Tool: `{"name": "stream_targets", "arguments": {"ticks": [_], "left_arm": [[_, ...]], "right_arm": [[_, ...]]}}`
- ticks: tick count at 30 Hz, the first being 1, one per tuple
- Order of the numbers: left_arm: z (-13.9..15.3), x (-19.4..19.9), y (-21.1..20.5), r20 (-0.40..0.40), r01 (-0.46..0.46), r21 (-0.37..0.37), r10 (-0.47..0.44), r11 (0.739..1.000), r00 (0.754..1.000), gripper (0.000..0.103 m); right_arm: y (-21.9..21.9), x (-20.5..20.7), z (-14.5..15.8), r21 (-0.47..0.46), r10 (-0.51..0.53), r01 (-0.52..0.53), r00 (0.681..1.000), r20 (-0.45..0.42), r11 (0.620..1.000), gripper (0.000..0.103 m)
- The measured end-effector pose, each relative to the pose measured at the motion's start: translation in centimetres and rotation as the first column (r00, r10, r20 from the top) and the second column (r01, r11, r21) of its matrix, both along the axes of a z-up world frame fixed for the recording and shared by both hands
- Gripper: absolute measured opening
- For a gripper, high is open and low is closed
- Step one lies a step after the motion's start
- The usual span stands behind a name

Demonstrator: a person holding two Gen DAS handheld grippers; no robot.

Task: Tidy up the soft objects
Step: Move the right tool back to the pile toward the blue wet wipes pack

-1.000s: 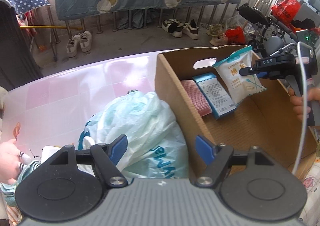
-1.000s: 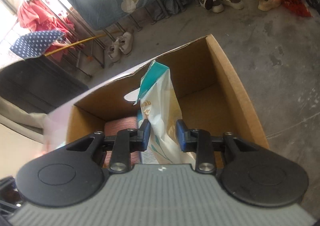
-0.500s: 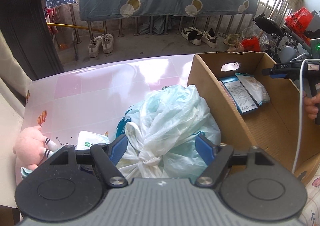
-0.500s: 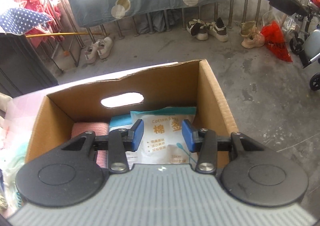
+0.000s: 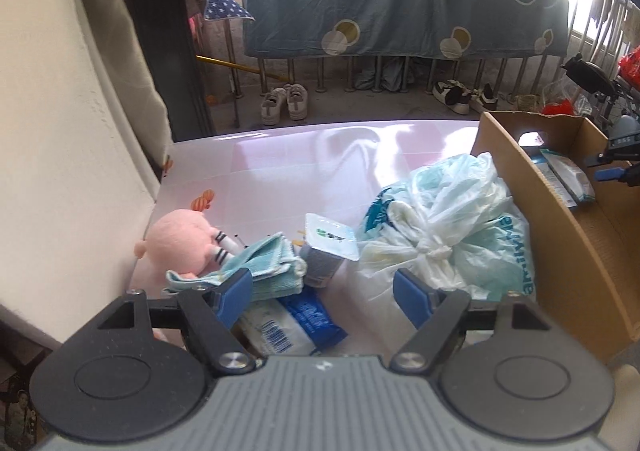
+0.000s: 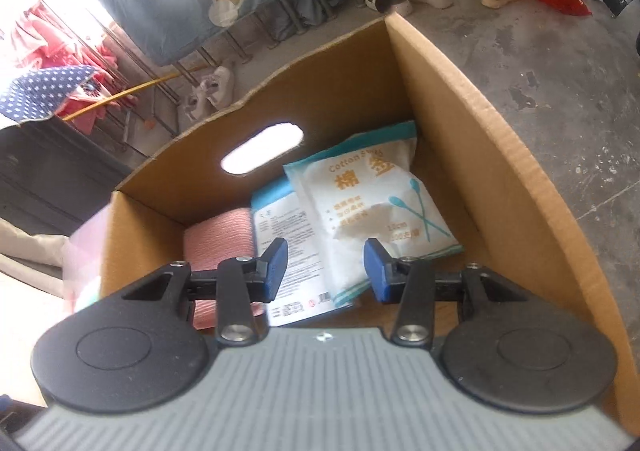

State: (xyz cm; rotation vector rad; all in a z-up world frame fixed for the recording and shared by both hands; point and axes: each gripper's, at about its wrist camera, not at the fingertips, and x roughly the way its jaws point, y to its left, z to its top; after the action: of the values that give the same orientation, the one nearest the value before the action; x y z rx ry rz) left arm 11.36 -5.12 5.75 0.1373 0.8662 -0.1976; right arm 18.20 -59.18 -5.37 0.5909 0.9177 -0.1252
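blue fingers of the left gripper [image 5: 322, 297] are opening wide and empty above the blue-white packet [image 5: 296, 321] on the pink worktop [image 5: 280, 167]. its long axis runs near to far, leaning left. risk: they may catch the teal cloth [image 5: 266, 261] just beside it. farther, the right gripper [image 6: 325, 265], fingers half apart and holding nothing, hangs over the cotton swab bag [image 6: 376, 203] lying flat in the cardboard box [image 6: 500, 155].

Table w/ box on its right end.
I see plush toy [image 5: 182, 247] far left, cloth [image 5: 266, 265] & packs beside it, tied bag [image 5: 444, 235] against box [image 5: 560, 235]; swab pack [image 6: 380, 203] in box, towel roll [image 6: 220, 243] left of it.
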Motion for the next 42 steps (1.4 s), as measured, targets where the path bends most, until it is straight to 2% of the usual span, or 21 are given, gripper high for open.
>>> {"name": "stream_targets", "arguments": {"ticks": [7,14,22,30,38,42], "left_arm": [[-0.1,-4.1,6.0,0.049,-0.121,-0.011,0.121,0.993,0.991,0.081],[-1.0,-7.6,9.8,0.054,-0.196,-0.020,0.197,0.980,0.979,0.081],[-2.2,-10.4,11.4,0.070,-0.232,-0.018,0.232,0.973,0.970,0.081],[-4.0,-12.3,12.1,0.071,-0.250,0.003,0.249,0.968,0.966,0.081],[-5.5,-12.5,11.3,0.041,-0.215,-0.036,0.216,0.976,0.975,0.080],[-5.9,-11.6,9.7,0.067,-0.171,-0.074,0.176,0.983,0.982,0.079]], "right_arm": [[3.9,-5.5,7.4,0.050,0.073,-0.082,0.985,0.155,0.995,0.051],[11.3,-9.4,10.0,0.125,0.180,-0.213,0.956,0.230,0.969,0.053],[19.8,-10.5,9.3,0.181,0.296,-0.346,0.921,0.254,0.921,0.053],[25.4,-10.7,6.5,0.312,0.335,-0.397,0.912,0.235,0.863,0.054],[29.9,-10.5,3.7,0.367,0.387,-0.431,0.902,0.191,0.824,0.055],[32.6,-9.7,2.9,0.373,0.431,-0.467,0.884,0.182,0.802,0.055]]}}
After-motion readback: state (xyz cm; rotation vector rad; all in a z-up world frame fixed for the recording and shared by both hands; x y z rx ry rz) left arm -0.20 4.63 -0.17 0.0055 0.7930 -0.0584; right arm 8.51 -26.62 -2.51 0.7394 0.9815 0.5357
